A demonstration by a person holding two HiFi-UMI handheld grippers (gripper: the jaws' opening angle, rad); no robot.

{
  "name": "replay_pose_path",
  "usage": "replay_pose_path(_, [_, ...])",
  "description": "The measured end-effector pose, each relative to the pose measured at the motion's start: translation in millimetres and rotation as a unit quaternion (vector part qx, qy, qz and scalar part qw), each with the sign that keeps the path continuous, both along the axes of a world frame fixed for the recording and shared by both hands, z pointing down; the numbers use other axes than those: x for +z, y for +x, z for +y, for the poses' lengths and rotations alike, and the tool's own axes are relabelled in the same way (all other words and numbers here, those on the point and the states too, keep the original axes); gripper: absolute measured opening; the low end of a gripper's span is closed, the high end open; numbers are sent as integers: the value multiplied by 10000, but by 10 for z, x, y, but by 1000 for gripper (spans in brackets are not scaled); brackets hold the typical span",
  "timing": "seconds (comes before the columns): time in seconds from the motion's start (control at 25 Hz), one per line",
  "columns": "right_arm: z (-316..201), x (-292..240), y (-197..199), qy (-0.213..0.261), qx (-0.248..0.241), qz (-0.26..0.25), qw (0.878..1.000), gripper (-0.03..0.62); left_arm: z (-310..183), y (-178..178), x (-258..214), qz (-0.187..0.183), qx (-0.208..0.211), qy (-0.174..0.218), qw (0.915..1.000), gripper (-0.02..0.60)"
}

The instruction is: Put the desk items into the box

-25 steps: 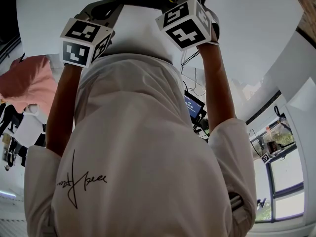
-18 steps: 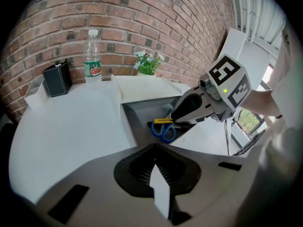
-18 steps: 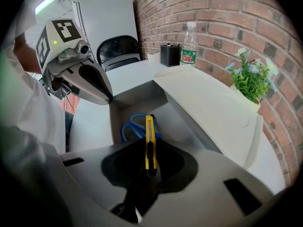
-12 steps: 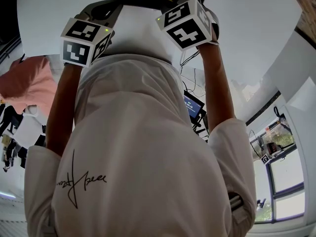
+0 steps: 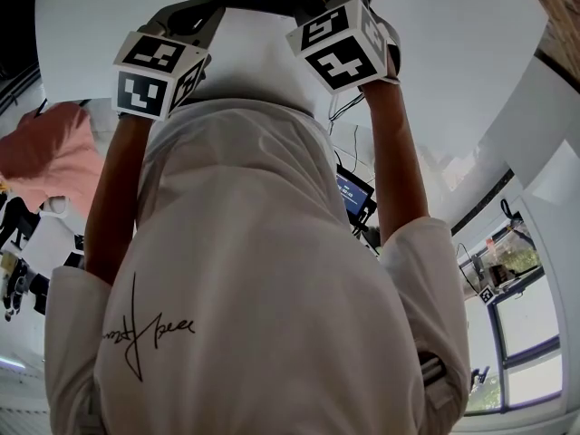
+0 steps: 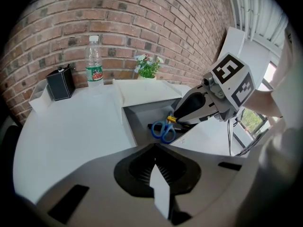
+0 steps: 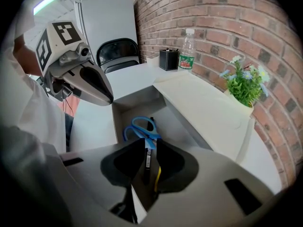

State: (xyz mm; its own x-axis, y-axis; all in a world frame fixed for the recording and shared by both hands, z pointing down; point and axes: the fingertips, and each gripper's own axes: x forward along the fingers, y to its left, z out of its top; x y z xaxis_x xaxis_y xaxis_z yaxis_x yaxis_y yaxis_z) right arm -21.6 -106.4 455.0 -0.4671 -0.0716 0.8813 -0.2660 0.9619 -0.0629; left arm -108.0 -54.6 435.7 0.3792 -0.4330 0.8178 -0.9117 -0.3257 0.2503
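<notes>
Brickwork was seen behind a white worktop, on which the open box was set near the wall.

Two slim pens, one dark and one yellow, were pinched in the right gripper and held directly over the box's hollow. Their long axis was laid roughly along the gripper's own line, with the tips pointed down and away into the box. Blue-handled scissors already lay on the box floor just beyond the pens. A release was therefore judged to need only a short descent and no sideways travel.

The left gripper was pressed together on nothing and was held back at the near left of the box. The right one was thus the nearer of the two.

In the head view both forearms were stretched forward, with the marker cubes close beside each other.

Well apart at the far left of the worktop were a water bottle and a black pen holder. A small potted plant was placed behind the box.
</notes>
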Motion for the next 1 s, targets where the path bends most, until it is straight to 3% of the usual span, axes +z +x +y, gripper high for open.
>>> replay_pose_path(0.28, [-34, -88, 75, 129, 113, -46, 9998, 84, -36, 75, -71, 5, -5, 115, 9999, 6])
replay_pose_path(0.52, [29, -181, 86, 297, 193, -100, 9993, 67, 11, 147, -231, 399, -169, 212, 9988, 6])
replay_pose_path(1.0, [221, -317, 147, 263, 305, -320, 9987, 35, 194, 307, -346, 603, -264, 296, 9974, 6])
